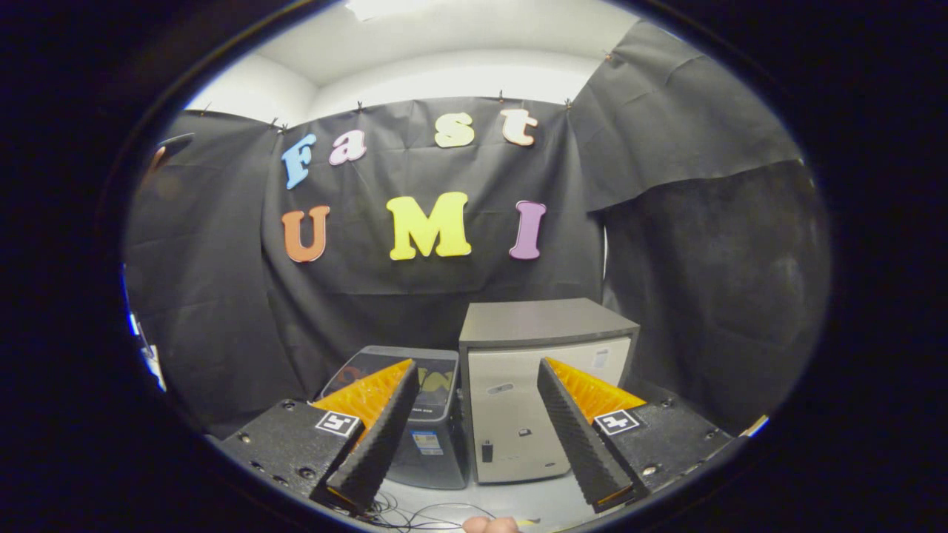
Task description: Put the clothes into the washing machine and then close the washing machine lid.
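Note:
A small dark washing machine [433, 429] stands on the table beyond my fingers, partly hidden behind the left finger. Its glossy lid [437, 370] lies flat on top and mirrors the wall behind it. My gripper [483, 494] is open and held back from the machine, with nothing between the fingers. The wide gap between them looks onto the machine's right side and the box next to it.
A pale box-shaped cabinet [529, 400] with a grey top stands right beside the washing machine, touching or nearly so. Thin cables [415, 512] lie on the light table [541, 500] just ahead of the fingers. A person's fingertip [490, 524] shows below the gripper. Black cloth walls close the booth.

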A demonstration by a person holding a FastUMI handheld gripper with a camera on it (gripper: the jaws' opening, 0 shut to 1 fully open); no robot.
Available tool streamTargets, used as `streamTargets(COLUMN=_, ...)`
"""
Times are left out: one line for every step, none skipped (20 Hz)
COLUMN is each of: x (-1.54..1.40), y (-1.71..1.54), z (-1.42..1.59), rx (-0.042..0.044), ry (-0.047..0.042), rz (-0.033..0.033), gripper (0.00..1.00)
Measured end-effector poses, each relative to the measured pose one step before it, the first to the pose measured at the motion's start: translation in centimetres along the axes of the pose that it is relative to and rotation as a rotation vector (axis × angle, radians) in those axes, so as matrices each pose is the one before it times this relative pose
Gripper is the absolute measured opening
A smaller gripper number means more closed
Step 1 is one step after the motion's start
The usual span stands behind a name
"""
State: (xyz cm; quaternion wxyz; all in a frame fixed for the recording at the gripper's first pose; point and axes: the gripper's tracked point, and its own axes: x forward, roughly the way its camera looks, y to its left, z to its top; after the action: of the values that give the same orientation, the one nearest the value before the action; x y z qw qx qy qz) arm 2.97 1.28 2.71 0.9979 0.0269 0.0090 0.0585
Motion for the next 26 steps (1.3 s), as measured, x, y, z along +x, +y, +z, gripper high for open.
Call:
streamTargets(x=-0.224, y=-0.614, z=0.079, rx=0.00075, ry=-0.0024, rz=-0.00765, gripper=1.0)
streamTargets(x=0.059, y=-0.386, z=-0.071, rx=0.00271, ry=0.00673, rz=-0.00601, gripper=1.0)
streamTargets(x=-0.341, y=-0.343, z=-0.131, rx=0.00777, ry=0.00363, rz=-0.00167, gripper=1.0)
streamTargets(x=-0.083, y=-0.126, z=0.224, rx=0.0052, ry=-0.00508, rz=0.00211, gripper=1.0)
streamTargets(x=0.219, y=-0.264, z=-0.051, rx=-0.00236, ry=-0.00029, rz=-0.00409, gripper=1.0)
streamTargets(x=0.077, y=-0.204, z=-0.116, rx=-0.00299, ry=0.00265, rz=-0.00248, gripper=1.0)
streamTargets(x=0.11, y=-0.085, z=-0.012, rx=0.00234, ry=0.00425, rz=-0.00154, gripper=1.0)
streamTargets(x=0.108, y=-0.042, z=0.019, rx=0.00425, ry=0.00127, rz=0.00247, gripper=1.0)
streamTargets(x=0.151, y=0.047, z=-0.051, rx=-0.00125, ry=-0.00004, rz=0.00146, gripper=1.0)
streamTargets(x=0.171, y=-0.013, z=0.106, rx=-0.00442, ry=-0.00453, rz=0.00122, gripper=1.0)
streamTargets(x=0.163, y=0.017, z=0.056, rx=-0.0061, ry=-0.00471, rz=-0.00049, gripper=1.0)
streamTargets(x=0.194, y=0.104, z=0.11, rx=-0.00214, ry=-0.00135, rz=0.00178, gripper=1.0)
streamTargets(x=0.127, y=0.011, z=-0.265, rx=0.00038, ry=0.00362, rz=0.00061, gripper=1.0)
streamTargets(x=0.111, y=0.076, z=-0.113, rx=0.00026, ry=0.00564, rz=0.0014, gripper=1.0)
streamTargets(x=0.098, y=0.013, z=0.029, rx=0.00414, ry=0.00125, rz=-0.00208, gripper=1.0)
streamTargets(x=0.088, y=-0.01, z=0.17, rx=0.00586, ry=-0.00366, rz=-0.00164, gripper=1.0)
streamTargets(x=-0.018, y=-0.167, z=0.097, rx=0.00321, ry=-0.00242, rz=-0.00228, gripper=1.0)
streamTargets(x=0.047, y=0.013, z=0.091, rx=0.00087, ry=-0.00257, rz=-0.00082, gripper=1.0)
streamTargets(x=-0.075, y=-0.053, z=-0.051, rx=-0.00091, ry=-0.00253, rz=-0.00062, gripper=1.0)
streamTargets(x=-0.001, y=0.05, z=0.124, rx=-0.00314, ry=-0.00276, rz=0.00064, gripper=1.0)
streamTargets(x=0.028, y=0.015, z=0.093, rx=-0.00339, ry=-0.00307, rz=-0.00138, gripper=1.0)
streamTargets(x=0.023, y=0.005, z=0.096, rx=-0.00276, ry=-0.004, rz=-0.00003, gripper=1.0)
streamTargets(x=-0.049, y=-0.043, z=-0.026, rx=-0.00171, ry=-0.00122, rz=-0.00179, gripper=1.0)
streamTargets(x=0.013, y=0.039, z=-0.016, rx=0.00245, ry=0.00219, rz=-0.0004, gripper=1.0)
streamTargets(x=0.008, y=0.108, z=-0.12, rx=0.00463, ry=0.00262, rz=0.00166, gripper=1.0)
streamTargets(x=-0.028, y=0.085, z=0.064, rx=0.00226, ry=0.00066, rz=0.00116, gripper=1.0)
